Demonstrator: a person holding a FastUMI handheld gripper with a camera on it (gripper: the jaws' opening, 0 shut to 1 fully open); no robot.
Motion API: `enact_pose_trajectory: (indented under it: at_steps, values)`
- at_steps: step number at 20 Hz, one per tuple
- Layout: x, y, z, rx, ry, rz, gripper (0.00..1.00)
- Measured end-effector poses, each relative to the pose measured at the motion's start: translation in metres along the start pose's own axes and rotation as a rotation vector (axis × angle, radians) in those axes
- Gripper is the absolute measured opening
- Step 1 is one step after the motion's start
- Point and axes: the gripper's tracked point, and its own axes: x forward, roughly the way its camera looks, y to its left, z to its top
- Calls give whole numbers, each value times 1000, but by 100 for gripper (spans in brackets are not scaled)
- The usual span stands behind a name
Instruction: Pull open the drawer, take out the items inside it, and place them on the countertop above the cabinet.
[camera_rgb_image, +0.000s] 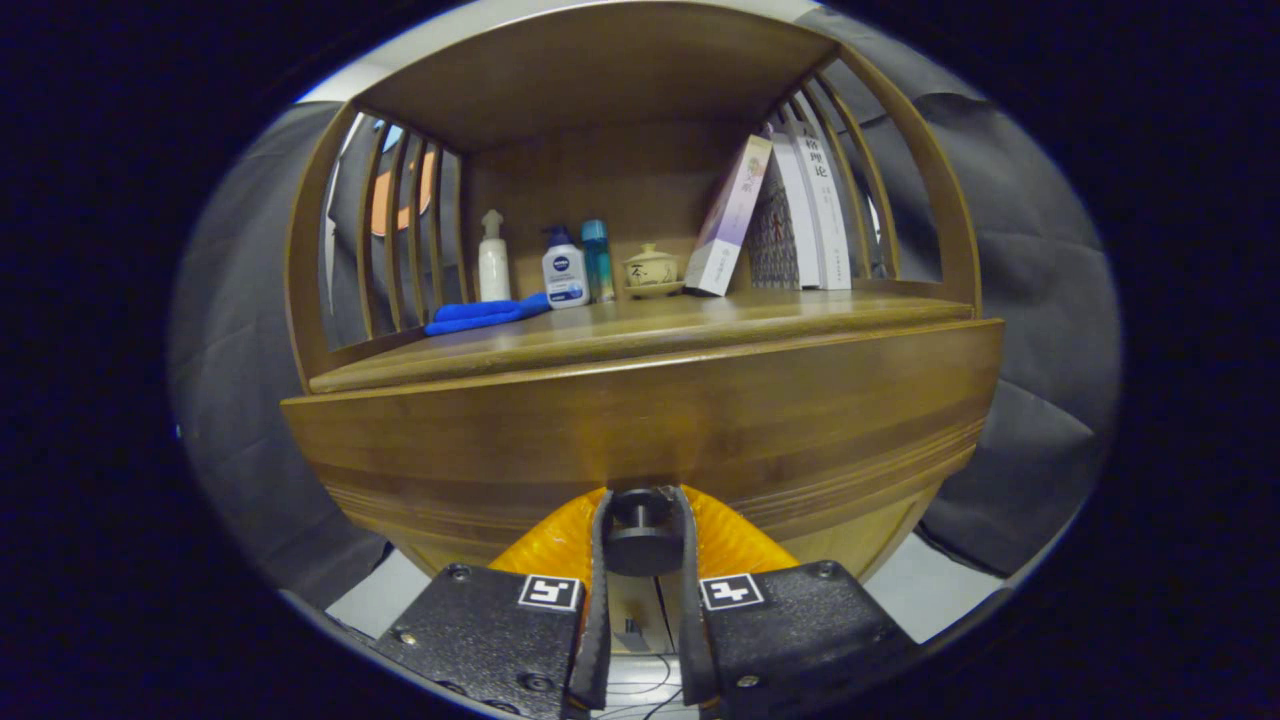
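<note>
While the knob sits between the fingers, status as follows:

grip: hand-held gripper (641, 535) narrow, both fingers (600, 560) closed against the dark round knob (641, 545), one each side; looks like a firm pinch.

drawer: drawer front (650, 430) directly ahead, wide wooden panel that the knob is fixed to. Can't tell how far it is pulled out, if at all; no view into it.

items: whatever is inside the drawer is hidden. Count and type unknown.

bench: wooden top (640, 335) above and beyond the fingers, over the drawer front. Front strip is bare wood, so room to set things down there.

already on bench: blue cloth (487, 314) ahead-left, white spray bottle (493, 260), white pump bottle (564, 268), teal bottle (597, 260) in a row behind it; small lidded cup (650, 270) dead ahead at the back; books (790, 215) leaning ahead-right.

progress: early. My read is step one, knob gripped, pull either just starting or under way. Nothing from the drawer shows out on the bench.

left: finish the pull, release knob, reach in, lift each item, place on the bare front strip.

risk: knob is small and round, fingers could slip off if the pull isn't straight back.
</note>
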Motion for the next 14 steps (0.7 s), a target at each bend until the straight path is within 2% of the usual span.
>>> enact_pose_trajectory:
  at_steps: [14]
  values:
    - [-115, -9, -47, -34, 68, 44, 31]
